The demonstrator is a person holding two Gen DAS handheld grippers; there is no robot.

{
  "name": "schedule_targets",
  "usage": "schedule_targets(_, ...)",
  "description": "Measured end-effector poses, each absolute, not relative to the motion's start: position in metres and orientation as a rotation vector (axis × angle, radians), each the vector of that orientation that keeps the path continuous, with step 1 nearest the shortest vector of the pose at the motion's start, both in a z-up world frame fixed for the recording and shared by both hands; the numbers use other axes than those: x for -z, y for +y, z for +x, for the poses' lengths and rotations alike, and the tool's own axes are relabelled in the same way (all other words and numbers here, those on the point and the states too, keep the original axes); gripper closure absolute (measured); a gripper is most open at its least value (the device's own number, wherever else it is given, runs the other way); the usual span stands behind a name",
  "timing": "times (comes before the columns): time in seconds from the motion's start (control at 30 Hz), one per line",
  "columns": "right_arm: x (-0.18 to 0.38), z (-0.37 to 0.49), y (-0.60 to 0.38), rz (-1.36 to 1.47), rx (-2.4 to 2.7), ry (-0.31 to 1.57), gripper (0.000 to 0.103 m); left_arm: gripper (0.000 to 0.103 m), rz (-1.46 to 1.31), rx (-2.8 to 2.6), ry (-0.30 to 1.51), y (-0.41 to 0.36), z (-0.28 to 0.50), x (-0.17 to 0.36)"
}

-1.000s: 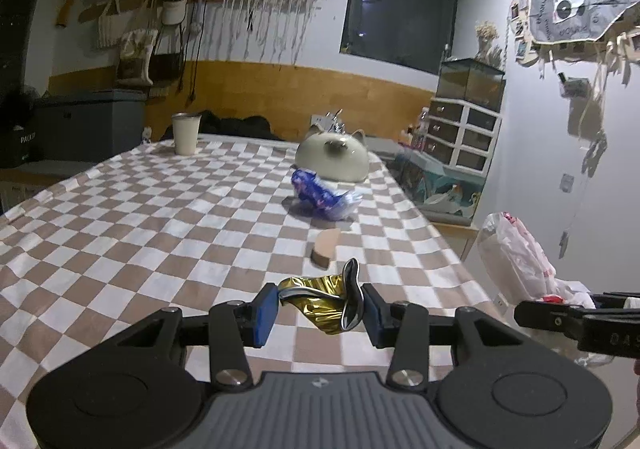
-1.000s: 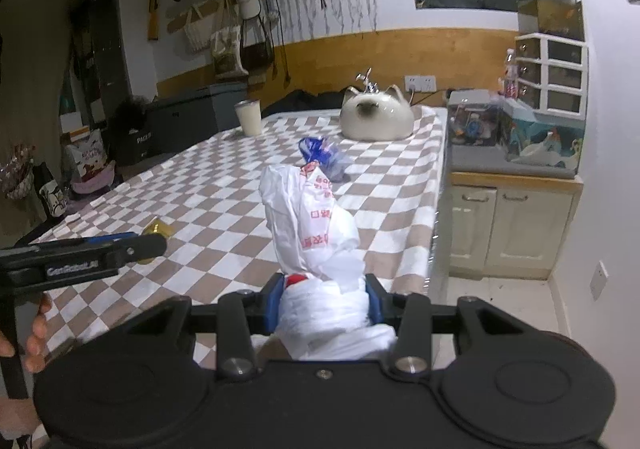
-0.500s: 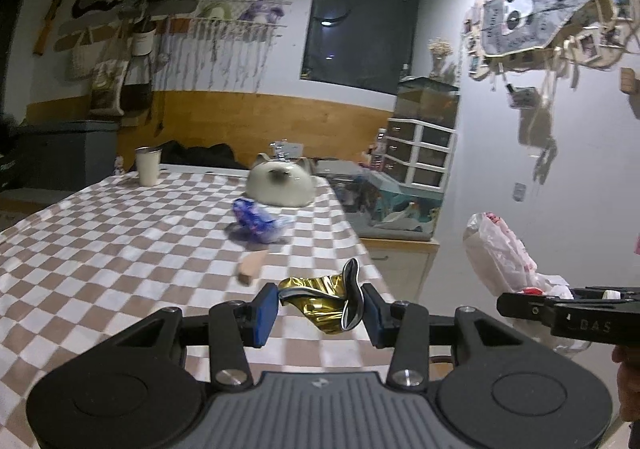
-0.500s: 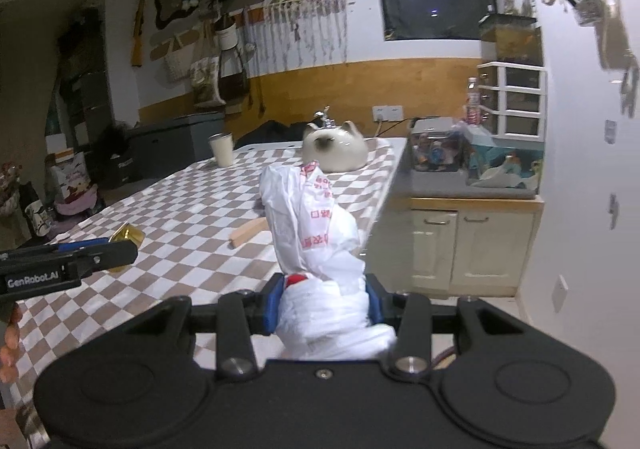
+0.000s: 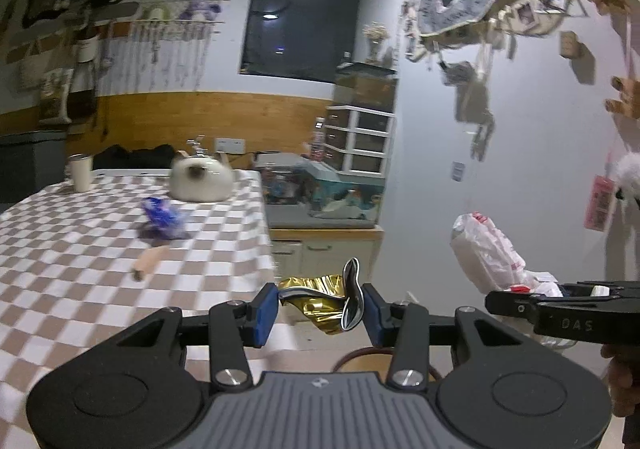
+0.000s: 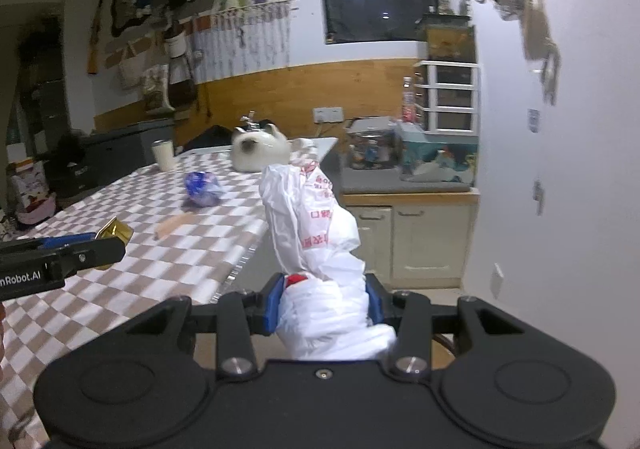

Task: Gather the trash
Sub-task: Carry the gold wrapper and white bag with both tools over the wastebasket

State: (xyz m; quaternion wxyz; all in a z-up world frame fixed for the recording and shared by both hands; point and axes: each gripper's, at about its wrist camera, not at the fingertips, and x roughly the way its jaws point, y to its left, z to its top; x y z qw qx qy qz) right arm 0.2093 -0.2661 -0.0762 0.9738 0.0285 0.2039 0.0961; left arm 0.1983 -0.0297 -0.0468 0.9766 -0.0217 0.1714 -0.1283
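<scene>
Trash was what I had in both hands. In the left wrist view, the left gripper (image 5: 318,307) had its blue pads (image 5: 266,309) closed narrow on a crumpled gold wrapper (image 5: 316,299), pinched across its middle, with a silvery flap standing up by the right-hand pad. It sat squarely between the fingertips, clear of the checkered table (image 5: 80,269), whose edge lay just beyond and to the left of the fingers. Farther out on the cloth lay a blue wrapper (image 5: 162,219) and, nearer, a small tan piece (image 5: 148,263); I judged both were trash not yet collected. Off to the right of my fingers was the white plastic bag (image 5: 484,253), carried by the right gripper (image 5: 560,307).

I judged the foil very light and thin: it would crush rather than resist, and its smooth skin could slide out of a loose pinch, so the bunched middle was the place to hold it.

In the right wrist view, the right gripper (image 6: 322,305) was clamped on the gathered neck of the white plastic bag (image 6: 312,217), the film bulging up and forward past the fingertips. The bag looked soft, limp and slippery; holding a thick bunch of folds seemed safest, since a single layer might tear or slip. To the left of these fingers the left gripper (image 6: 116,237) showed, gold foil at its tip, over the table (image 6: 100,289).
</scene>
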Motion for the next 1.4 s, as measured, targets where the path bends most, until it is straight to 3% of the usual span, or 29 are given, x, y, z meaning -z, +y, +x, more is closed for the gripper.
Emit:
schedule_targets(0.53, 0.107, 0.230, -0.365, 0.051, -0.099, 0.464, 0.060, 0.058, -0.067, 0.376, 0.422, -0.162, 0.255, 0.096)
schedule_targets(1.17, 0.231, 0.353, -0.404, 0.065, -0.089, 0.727, 0.060, 0.058, -0.125, 0.299, 0.671, -0.192, 0.393, 0.235)
schedule_targets(1.4, 0.273, 0.393, -0.396, -0.007, -0.113, 0.843, 0.060, 0.058, -0.120, 0.342, 0.854, -0.207, 0.426, 0.310)
